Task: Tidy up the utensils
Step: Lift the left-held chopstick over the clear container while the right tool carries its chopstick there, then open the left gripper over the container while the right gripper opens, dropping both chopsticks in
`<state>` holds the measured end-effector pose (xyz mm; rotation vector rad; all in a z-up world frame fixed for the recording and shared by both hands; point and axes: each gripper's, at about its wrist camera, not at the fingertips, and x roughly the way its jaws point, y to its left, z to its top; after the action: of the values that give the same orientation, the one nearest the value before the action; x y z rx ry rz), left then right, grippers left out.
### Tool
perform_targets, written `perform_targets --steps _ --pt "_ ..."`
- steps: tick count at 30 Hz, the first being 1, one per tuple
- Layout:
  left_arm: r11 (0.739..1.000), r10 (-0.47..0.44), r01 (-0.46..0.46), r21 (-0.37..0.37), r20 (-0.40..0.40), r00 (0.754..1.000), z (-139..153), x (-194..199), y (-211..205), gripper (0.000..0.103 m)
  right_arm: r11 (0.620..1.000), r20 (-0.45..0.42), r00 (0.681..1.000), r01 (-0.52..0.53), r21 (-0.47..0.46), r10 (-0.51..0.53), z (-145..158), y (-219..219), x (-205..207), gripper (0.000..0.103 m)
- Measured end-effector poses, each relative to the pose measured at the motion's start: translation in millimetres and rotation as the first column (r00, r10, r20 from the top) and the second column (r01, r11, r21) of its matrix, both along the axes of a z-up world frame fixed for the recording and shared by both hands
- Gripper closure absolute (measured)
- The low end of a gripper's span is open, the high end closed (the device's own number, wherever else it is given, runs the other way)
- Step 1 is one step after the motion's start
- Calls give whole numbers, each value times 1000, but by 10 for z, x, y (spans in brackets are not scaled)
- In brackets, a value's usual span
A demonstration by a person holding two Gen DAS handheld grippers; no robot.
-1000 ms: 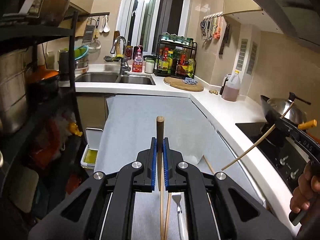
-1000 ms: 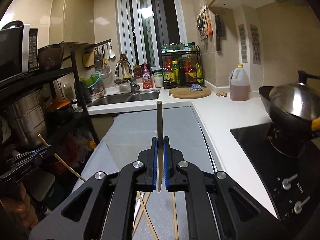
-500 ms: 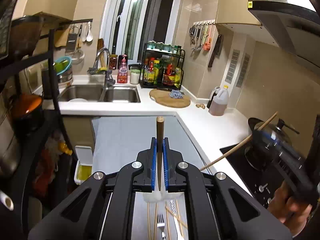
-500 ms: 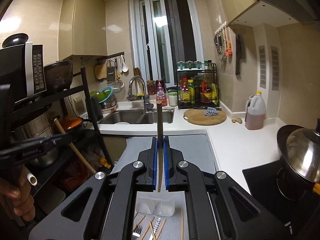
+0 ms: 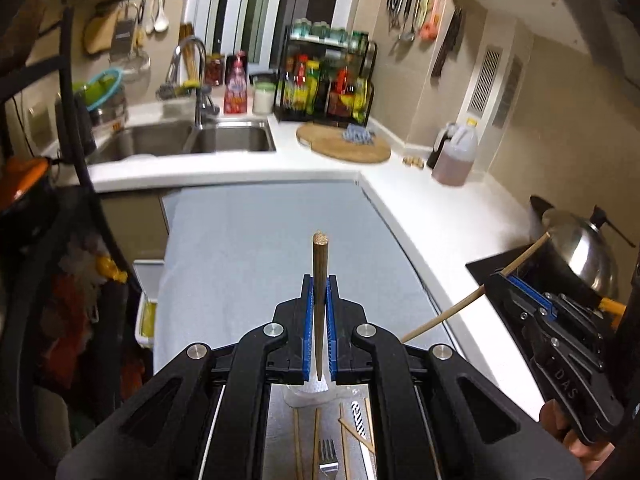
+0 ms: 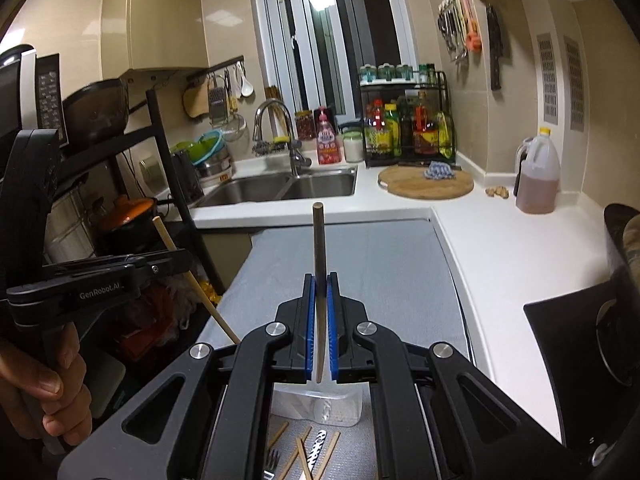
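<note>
My left gripper (image 5: pixel 319 292) is shut on a brown wooden chopstick (image 5: pixel 320 264) that stands up between its blue pads. My right gripper (image 6: pixel 319 292) is shut on a darker chopstick (image 6: pixel 319 240) in the same way. Each gripper shows in the other's view: the right gripper (image 5: pixel 520 286) with its chopstick at the right edge, the left gripper (image 6: pixel 160 266) with its chopstick at the left. A clear plastic container (image 6: pixel 320 404) sits on the grey mat (image 6: pixel 380 256) just below both sets of jaws. Loose chopsticks (image 5: pixel 298 444), a fork (image 5: pixel 328 456) and a patterned handle (image 5: pixel 358 420) lie nearer me.
A sink (image 5: pixel 180 142) and tap lie at the far end, with a bottle rack (image 5: pixel 328 84), a round cutting board (image 5: pixel 344 146) and an oil jug (image 5: pixel 456 160) on the white counter. A wok (image 5: pixel 576 248) on the hob stands right. A black shelf rack (image 6: pixel 120 184) fills the left.
Both grippers have moved across the mat, each still gripping its chopstick. The clear container has dropped from ahead of the jaws to below them, and the loose utensils have come into view.
</note>
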<state>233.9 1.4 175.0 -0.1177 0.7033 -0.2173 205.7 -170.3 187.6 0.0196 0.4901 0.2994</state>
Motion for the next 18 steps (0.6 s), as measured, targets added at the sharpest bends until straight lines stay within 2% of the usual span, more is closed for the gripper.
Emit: perform_targets --steps 4,13,15,17,18 --pt "1000 -2 2 -1 -29 1000 -161 34 -10 97 1000 -27 1000 1 -2 -1 -151 -1 64 97" --pt "1000 -14 14 -3 -46 999 -293 13 -64 97 999 -63 998 6 -32 -8 -362 72 63 96" --pt "1000 -11 10 -4 -46 999 -295 -11 -56 90 998 -66 997 32 -47 -35 -378 49 52 90" --pt "1000 7 -8 -10 -26 1000 -248 -61 -32 64 998 -61 997 49 -40 -51 -363 2 10 72" --pt "1000 14 -14 -17 -4 1000 -207 -114 -18 62 998 -53 997 54 -45 -56 -347 -9 -20 69"
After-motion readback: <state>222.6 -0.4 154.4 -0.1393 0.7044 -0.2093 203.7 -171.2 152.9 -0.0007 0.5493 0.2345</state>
